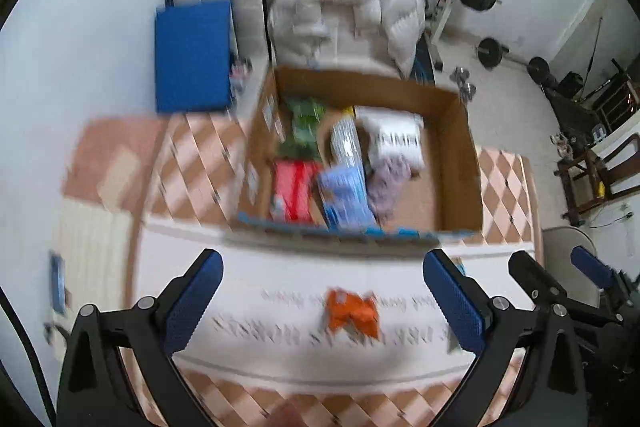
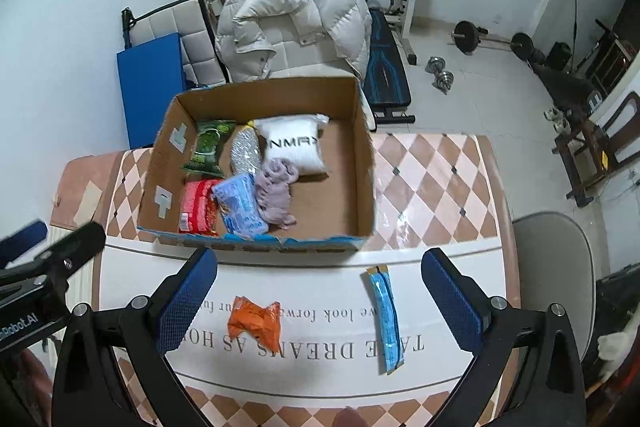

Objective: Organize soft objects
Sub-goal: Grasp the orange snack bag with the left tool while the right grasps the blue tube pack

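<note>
While fingers point(image 2: 188, 303) spread empty, orange packet point(image 2: 254, 321) lies between, below.

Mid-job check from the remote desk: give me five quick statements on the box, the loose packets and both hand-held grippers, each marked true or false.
1. The orange packet lies on the white mat, outside the cardboard box. True.
2. The long blue packet is inside the box. False: it lies on the mat, right of the orange packet.
3. The right hand-held gripper is open with nothing between its fingers. True.
4. The left hand-held gripper is clamped on the orange packet. False: it is open, its fingers wide apart and holding nothing.
5. The green packet sits at the box's right wall. False: it is near the left wall; the right part of the box floor is bare.
</note>
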### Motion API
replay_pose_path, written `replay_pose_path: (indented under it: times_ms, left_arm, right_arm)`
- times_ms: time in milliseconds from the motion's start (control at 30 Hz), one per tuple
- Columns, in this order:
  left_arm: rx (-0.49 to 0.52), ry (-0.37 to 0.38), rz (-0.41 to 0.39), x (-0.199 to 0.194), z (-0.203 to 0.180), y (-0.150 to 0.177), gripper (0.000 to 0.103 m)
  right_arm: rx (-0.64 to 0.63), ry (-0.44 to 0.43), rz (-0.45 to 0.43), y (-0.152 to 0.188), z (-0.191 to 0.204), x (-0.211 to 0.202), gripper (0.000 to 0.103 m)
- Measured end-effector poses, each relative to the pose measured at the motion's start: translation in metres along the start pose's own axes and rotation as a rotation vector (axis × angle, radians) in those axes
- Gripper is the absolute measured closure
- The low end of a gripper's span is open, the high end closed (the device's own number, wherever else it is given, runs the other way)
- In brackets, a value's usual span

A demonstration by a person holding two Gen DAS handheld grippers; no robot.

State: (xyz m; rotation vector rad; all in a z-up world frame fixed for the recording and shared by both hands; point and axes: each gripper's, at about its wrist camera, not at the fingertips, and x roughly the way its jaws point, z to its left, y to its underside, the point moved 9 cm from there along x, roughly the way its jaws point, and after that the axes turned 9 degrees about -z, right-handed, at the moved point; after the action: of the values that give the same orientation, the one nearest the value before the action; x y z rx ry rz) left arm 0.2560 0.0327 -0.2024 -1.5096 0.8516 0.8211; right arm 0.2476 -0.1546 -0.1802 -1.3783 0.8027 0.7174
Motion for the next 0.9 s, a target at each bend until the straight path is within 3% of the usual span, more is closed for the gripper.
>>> replay_pose_path:
  times_ms: [67, 200, 367, 467, 633, 667, 767, 900]
  left_arm:
    - [-0.057, 0.022, 0.084, 0.021, -0.002, 0.025, 0.000]
    - [-0.215, 0.125, 0.328, 0.078, -0.012, 0.088, 0.002]
    - [-0.462, 0.183, 0.569, 0.140, -0.018, 0.150, 0.016]
    - [-0.561, 0.181, 0.650, 0.165, -0.023, 0.171, 0.018]
    - [-0.694, 0.159, 0.690, 0.193, -0.025, 0.181, 0.018]
    - [-0.700, 0.146, 0.687, 0.196, -0.024, 0.180, 0.023]
    - [-0.652, 0.091, 0.683, 0.205, -0.021, 0.180, 0.051]
    - [-0.495, 0.050, 0.662, 0.204, -0.023, 0.180, 0.057]
  right_arm:
    - [0.009, 0.015, 0.028, 0.015, -0.013, 0.009, 0.000]
    - [0.046, 0.049, 0.142, 0.058, -0.046, 0.041, 0.000]
    - [0.122, 0.091, 0.272, 0.113, -0.087, 0.085, 0.000]
    - [0.173, 0.104, 0.325, 0.137, -0.106, 0.105, 0.000]
    - [0.220, 0.107, 0.370, 0.160, -0.122, 0.125, 0.000]
    - [0.219, 0.107, 0.374, 0.161, -0.122, 0.128, 0.000]
    - [0.207, 0.117, 0.394, 0.165, -0.124, 0.142, 0.001]
    - [0.179, 0.123, 0.431, 0.175, -0.122, 0.162, 0.007]
